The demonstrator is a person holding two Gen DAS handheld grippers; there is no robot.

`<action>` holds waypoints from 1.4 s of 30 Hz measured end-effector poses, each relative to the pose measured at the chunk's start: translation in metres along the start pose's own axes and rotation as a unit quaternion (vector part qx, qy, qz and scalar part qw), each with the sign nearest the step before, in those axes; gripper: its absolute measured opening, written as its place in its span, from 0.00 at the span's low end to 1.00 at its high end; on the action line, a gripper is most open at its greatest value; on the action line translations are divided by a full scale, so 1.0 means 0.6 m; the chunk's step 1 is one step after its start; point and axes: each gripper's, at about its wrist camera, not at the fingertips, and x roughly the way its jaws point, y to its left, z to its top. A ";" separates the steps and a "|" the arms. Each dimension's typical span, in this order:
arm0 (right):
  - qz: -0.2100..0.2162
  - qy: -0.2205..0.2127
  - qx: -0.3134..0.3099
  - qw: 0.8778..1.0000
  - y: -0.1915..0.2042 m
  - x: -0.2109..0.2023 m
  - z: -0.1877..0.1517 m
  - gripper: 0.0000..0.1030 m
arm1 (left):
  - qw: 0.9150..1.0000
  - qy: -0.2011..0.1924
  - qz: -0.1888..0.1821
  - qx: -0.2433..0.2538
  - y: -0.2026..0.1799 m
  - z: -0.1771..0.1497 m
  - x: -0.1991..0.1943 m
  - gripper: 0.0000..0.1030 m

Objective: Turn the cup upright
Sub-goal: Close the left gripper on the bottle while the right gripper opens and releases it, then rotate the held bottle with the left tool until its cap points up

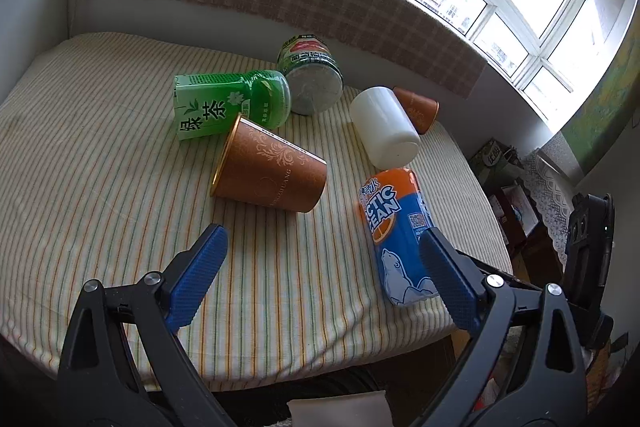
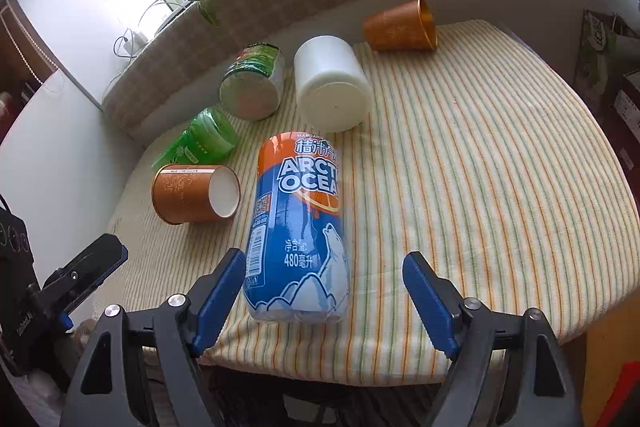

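Seen past the left gripper [image 1: 322, 259], spread wide and holding nothing above the striped tablecloth [image 1: 100, 167]. Ahead and slightly left of its fingers, a green tea carton [image 1: 208, 107] lying flat; just beyond the gap, a brown paper cup [image 1: 268, 171] on its side, rim turned left, touching the carton. Further ahead, a tipped green-labelled jar [image 1: 312, 79]; to the right of that, a white cup [image 1: 384, 127] on its side, resting against a second brown cup [image 1: 418, 107]. By the right finger, a blue Arctic Ocean bottle [image 1: 400, 227] lying lengthwise. Seen past the right gripper [image 2: 324, 283], likewise spread wide and empty, the bottle's end between its fingers, nearer the left one. Left gripper's finger visible at lower left there.
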 end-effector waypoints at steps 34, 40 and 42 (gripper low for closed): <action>-0.055 -0.027 0.064 0.996 -0.118 -0.068 -0.062 0.81 | 0.964 0.193 -0.112 -0.145 -0.050 0.043 0.257 0.77; -0.057 -0.026 0.071 0.996 -0.126 -0.066 -0.061 0.81 | 0.966 0.194 -0.106 -0.136 -0.058 0.046 0.263 0.69; -0.057 -0.027 0.072 0.995 -0.128 -0.066 -0.061 0.81 | 0.966 0.195 -0.105 -0.131 -0.060 0.044 0.263 0.66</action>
